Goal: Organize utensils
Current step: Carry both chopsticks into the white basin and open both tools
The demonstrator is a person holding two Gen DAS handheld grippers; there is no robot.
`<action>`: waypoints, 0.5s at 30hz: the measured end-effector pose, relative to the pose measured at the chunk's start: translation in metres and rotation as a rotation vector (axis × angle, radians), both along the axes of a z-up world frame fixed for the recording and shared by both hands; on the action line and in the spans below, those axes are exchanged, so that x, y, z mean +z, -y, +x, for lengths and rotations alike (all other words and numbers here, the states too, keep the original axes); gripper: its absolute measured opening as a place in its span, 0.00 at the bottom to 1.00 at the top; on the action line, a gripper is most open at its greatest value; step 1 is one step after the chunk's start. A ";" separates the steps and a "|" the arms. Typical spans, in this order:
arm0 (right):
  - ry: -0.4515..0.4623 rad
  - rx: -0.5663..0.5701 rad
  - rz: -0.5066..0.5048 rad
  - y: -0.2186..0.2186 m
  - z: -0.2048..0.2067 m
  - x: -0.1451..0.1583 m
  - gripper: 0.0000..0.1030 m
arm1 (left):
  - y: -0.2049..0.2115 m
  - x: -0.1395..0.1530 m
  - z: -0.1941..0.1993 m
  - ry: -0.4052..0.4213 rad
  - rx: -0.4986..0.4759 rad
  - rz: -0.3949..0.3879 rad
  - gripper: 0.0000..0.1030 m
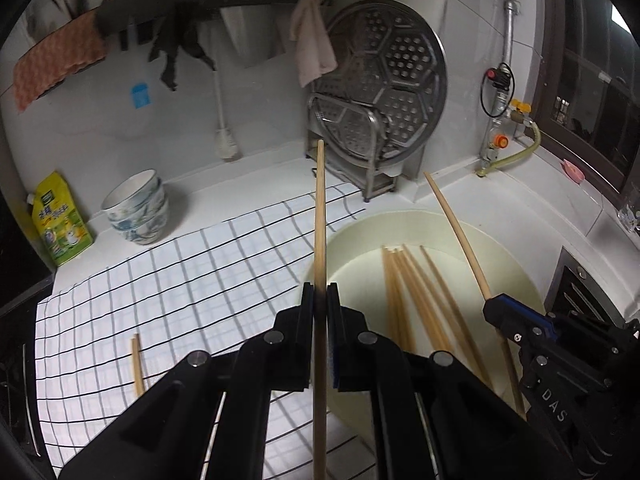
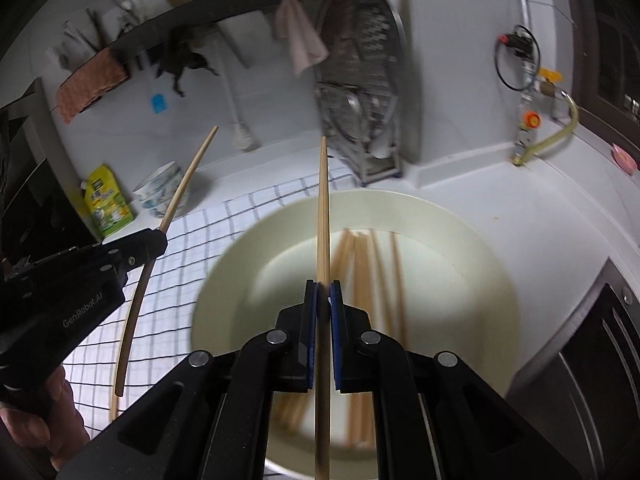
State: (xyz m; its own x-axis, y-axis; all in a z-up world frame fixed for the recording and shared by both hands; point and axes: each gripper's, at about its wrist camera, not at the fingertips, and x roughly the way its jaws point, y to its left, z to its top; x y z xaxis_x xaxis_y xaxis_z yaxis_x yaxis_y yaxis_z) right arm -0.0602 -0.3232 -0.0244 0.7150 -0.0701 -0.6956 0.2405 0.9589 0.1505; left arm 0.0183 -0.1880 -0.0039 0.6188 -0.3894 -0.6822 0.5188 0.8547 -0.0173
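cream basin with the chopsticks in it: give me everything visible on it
The cream basin is round, shallow and matte, plastic by the look. It sits upright on the white counter, its left edge over the checked cloth. Loose wooden chopsticks lie inside, roughly parallel. Neither gripper touches it; each holds a chopstick above.

Two grippers: left gripper, right gripper. Each clamps one chopstick. One cream basin holds several blurred chopsticks. One chopstick lies on one checked cloth. Two stacked bowls.
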 end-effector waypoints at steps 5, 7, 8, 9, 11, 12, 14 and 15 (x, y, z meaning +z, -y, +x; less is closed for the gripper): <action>-0.015 -0.012 0.018 0.030 -0.001 -0.008 0.06 | 0.036 -0.008 -0.002 -0.011 -0.017 0.018 0.07; -0.017 -0.010 0.028 0.040 0.000 -0.011 0.06 | 0.046 -0.014 -0.001 -0.020 -0.018 0.032 0.07; -0.019 -0.009 0.032 0.043 0.000 -0.013 0.06 | 0.050 -0.017 -0.001 -0.024 -0.016 0.038 0.07; -0.024 -0.007 0.037 0.047 0.001 -0.016 0.06 | 0.054 -0.019 0.000 -0.026 -0.015 0.041 0.07; -0.037 -0.004 0.052 0.054 0.003 -0.023 0.06 | 0.061 -0.025 0.000 -0.031 -0.010 0.050 0.07; -0.043 -0.003 0.060 0.056 0.004 -0.026 0.06 | 0.063 -0.027 0.001 -0.034 -0.008 0.054 0.07; -0.053 0.000 0.068 0.061 0.006 -0.033 0.06 | 0.068 -0.033 0.003 -0.044 -0.005 0.066 0.07; -0.056 0.001 0.073 0.062 0.006 -0.035 0.06 | 0.070 -0.036 0.003 -0.048 -0.004 0.072 0.07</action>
